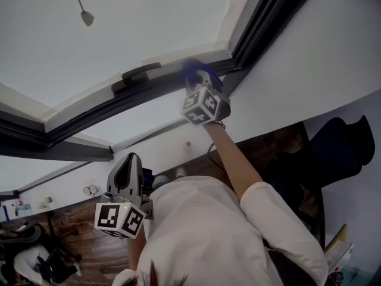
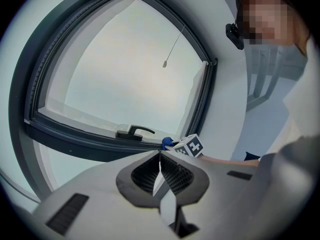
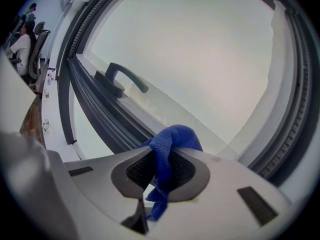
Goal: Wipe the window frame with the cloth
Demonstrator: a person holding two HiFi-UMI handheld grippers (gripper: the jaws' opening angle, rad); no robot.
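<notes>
The cloth (image 3: 171, 146), blue, is clamped in the right claw (image 3: 161, 170). Both pads pinch it, its bunched top stands above the jaw tips, and a tail hangs down behind them.

The head view places that bunch at the dark lower rail of the window frame (image 1: 83, 117), just right of the handle (image 1: 138, 74) and close to the frame's corner. The cloth is blurred there, so I cannot confirm contact from that view. The right gripper view shows the bunch overlapping the rail and the pale strip under the glass, with the handle up and to the left.

Only the left gripper view takes in the whole sash at once. There the cloth is a small blue spot beside the right claw's marker cube (image 2: 192, 146), at the rail.

The left claw (image 2: 160, 170) is closed, its pads meeting along a thin line with nothing between them. The head view has it held low near the person's chest, well apart from the frame.

A pull cord weight (image 1: 87, 18) hangs before the glass. Only the right gripper view catches a seated person (image 3: 21, 44) at far left.
</notes>
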